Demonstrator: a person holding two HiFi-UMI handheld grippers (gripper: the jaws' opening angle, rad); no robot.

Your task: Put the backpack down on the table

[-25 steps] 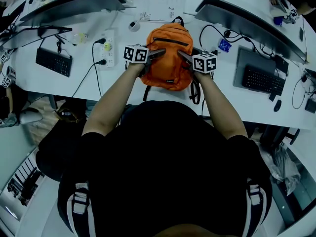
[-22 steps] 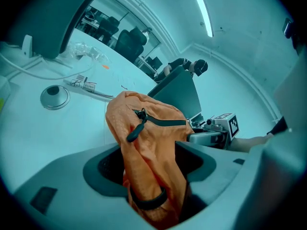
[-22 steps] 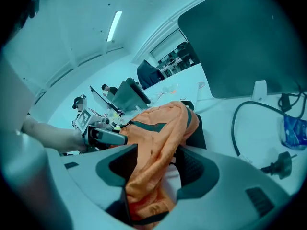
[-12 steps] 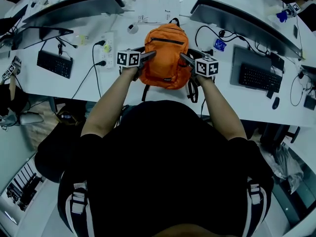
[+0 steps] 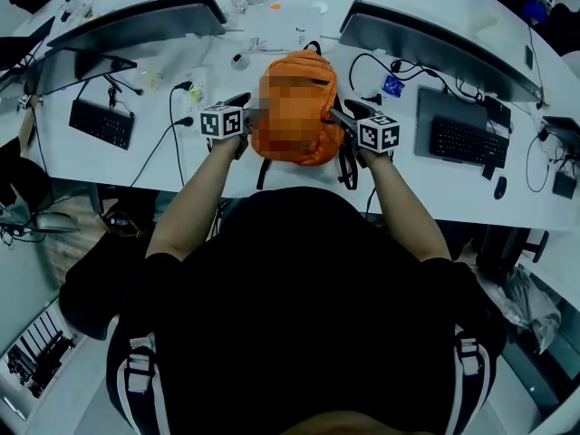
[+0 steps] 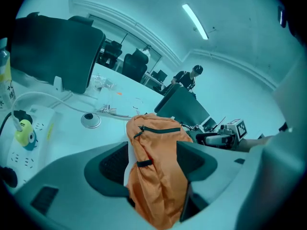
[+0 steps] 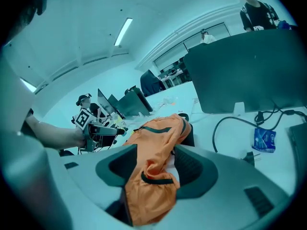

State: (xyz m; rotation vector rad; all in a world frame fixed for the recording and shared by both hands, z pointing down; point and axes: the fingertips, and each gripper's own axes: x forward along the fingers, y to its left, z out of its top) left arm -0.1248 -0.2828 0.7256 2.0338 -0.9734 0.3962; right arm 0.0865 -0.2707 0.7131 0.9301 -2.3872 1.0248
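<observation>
Head view: the upper half of the backpack (image 5: pixel 299 150) cannot be made out here. Only its orange lower part shows, resting on the white table (image 5: pixel 109 166) near the front edge, between the two monitors (image 5: pixel 136 14). The wearer's dark torso hides the table edge directly below it, apart from black straps (image 5: pixel 349 166) hanging over that edge. The left gripper (image 5: pixel 246 109) sits just beside the backpack's left flank and the right gripper (image 5: pixel 343 118) just beside its right flank. Both sets of jaws have just been opening and now stand wide. In each gripper view orange fabric lies in the gap, but the pads are not squeezing it, so nothing is held. The gripper bodies cut off the backpack's base in both gripper views. The zip (image 6: pixel 160 128) across the front pocket is drawn closed; contents not visible. The table also carries a power strip (image 5: pixel 195 93) and a keyboard (image 5: pixel 101 122) at each side. Room: open office, strip light (image 6: pixel 194 20) on the ceiling, a person (image 6: pixel 189 76) standing beyond the desks.
</observation>
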